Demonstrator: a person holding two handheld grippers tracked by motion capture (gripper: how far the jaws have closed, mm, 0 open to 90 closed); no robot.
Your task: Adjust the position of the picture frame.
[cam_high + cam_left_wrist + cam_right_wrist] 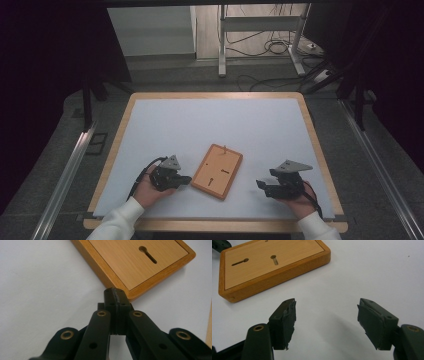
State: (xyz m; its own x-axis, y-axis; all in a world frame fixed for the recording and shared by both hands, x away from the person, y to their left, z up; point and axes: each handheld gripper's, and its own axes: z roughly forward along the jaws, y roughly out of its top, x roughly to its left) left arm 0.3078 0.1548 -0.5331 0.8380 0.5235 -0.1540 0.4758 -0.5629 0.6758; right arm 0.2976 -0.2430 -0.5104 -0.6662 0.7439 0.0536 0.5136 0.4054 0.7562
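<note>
A flat wooden frame lies back side up on the white table top, with two keyhole slots in its back panel. My left gripper rests just left of it, jaws shut with nothing between them; in the left gripper view the closed tips sit at the frame's corner rim, and I cannot tell whether they touch it. My right gripper sits to the frame's right, apart from it, jaws open and empty. In the right gripper view the wooden frame lies beyond the open right gripper.
The white sheet covers a wood-edged table. Dark floor, a metal stand and loose cables lie beyond the far edge. A rail runs along the left side.
</note>
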